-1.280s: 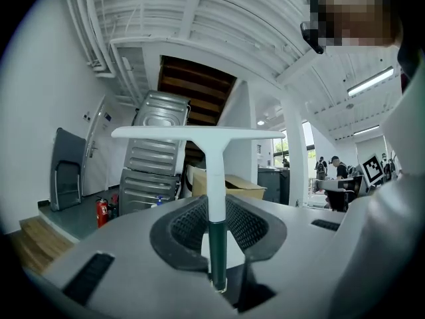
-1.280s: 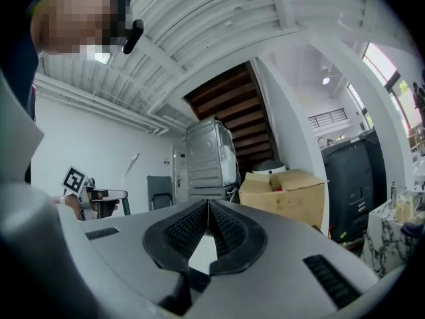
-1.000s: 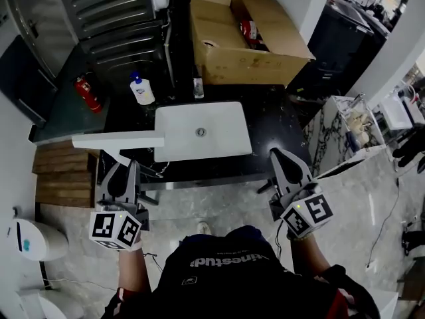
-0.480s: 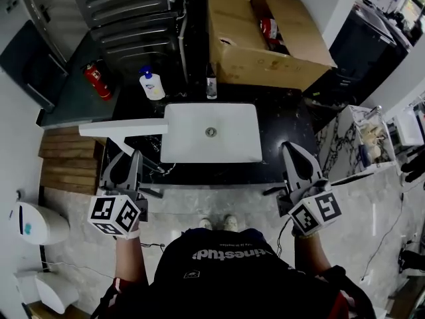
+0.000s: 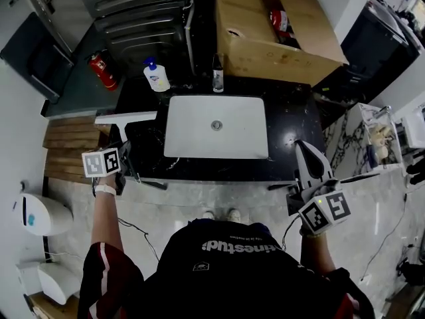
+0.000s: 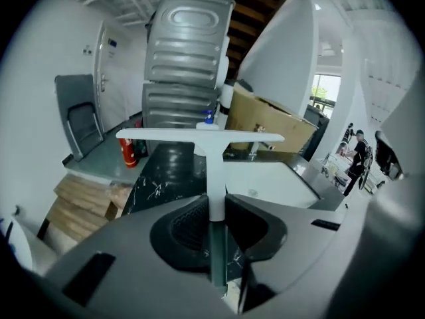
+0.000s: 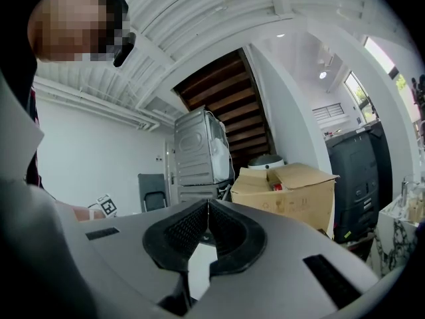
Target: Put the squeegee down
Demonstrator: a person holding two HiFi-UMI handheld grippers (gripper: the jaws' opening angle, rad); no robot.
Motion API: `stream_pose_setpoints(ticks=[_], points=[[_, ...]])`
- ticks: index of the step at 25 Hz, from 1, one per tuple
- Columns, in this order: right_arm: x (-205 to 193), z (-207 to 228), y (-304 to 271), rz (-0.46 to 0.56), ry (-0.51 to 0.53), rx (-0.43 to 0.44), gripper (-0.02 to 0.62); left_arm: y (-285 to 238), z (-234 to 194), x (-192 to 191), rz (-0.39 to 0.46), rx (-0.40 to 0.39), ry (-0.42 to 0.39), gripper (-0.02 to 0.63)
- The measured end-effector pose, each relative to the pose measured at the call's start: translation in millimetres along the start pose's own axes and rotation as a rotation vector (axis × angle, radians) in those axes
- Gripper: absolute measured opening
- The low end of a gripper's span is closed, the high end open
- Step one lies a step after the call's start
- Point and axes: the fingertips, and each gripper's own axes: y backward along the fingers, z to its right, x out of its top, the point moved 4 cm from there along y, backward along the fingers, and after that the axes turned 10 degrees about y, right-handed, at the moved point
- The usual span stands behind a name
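Two grippers are working at the near edge of a black counter [image 5: 289,128]. The left gripper [image 5: 123,150] is pinching the handle of the white squeegee [image 5: 126,117], its jaws clamping the stem just below the crossbar (the left gripper view is showing this plainly [image 6: 214,205], squeegee [image 6: 207,141]). The blade is lying level over the counter's left end, its right tip just beside the rim of the white sink [image 5: 246,135] and its left tip overhanging the wooden steps [image 5: 66,148]. Whether the blade is touching the stone, no view is telling.

Bare counter is running behind the blade toward a soap bottle [image 5: 157,76], and a fire extinguisher [image 5: 102,70] is standing well apart on the grey ledge to the left. A cardboard box [image 5: 265,52] is crowding the counter's far edge.

The right gripper [image 5: 305,150] is hanging off the counter's near right corner, its jaws pressing together on nothing [image 7: 207,211]. The person's torso is hiding the floor directly below, and the box's top is being cut off by the frame.
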Motion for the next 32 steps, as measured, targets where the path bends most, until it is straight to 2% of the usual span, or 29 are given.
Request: stream_pose_setpoints(ticks=[4,7,15,18,22,25,27,31,32], points=[[0.4,1.7,-2.6,-0.008,0.003,-0.003,0.04,-52.9,-49.9,-2.1,-0.123,0.087,0.074,0.084],[-0.1,4.5,-3.9,-0.015,0.004,-0.008,0.04,-82.3,-73.7,-6.7,-0.179,0.151,0.119,0.084],[-5.1,14.4,-7.6,-0.044,0.006,-0.025,0.04,-116.1,-92.5,-26.9,-0.224,0.251,0.21,0.092],[-5.7,15.4,-9.3,-0.045,0.008,-0.022,0.04,-116.5,-94.8,-29.0,-0.201,0.269,0.209,0.096],[-2.9,16.0,-11.5,-0.036,0.014,-0.017,0.04,-101.2,-93.1,-17.1,-0.133,0.256,0.201,0.178],[2.3,15.4,-14.8,-0.019,0.02,-0.01,0.04,-69.2,-76.5,3.8,-0.029,0.251,0.132,0.181],[5.6,14.7,-18.8,-0.009,0.025,-0.003,0.04,-40.8,-49.0,23.7,0.079,0.221,0.071,0.175],[12.4,9.5,-29.8,0.011,0.033,0.022,0.04,12.9,38.7,66.6,0.354,0.044,-0.059,0.047],[13.9,6.9,-32.8,0.015,0.037,0.03,0.04,24.6,63.6,73.9,0.413,-0.014,-0.099,0.036]])
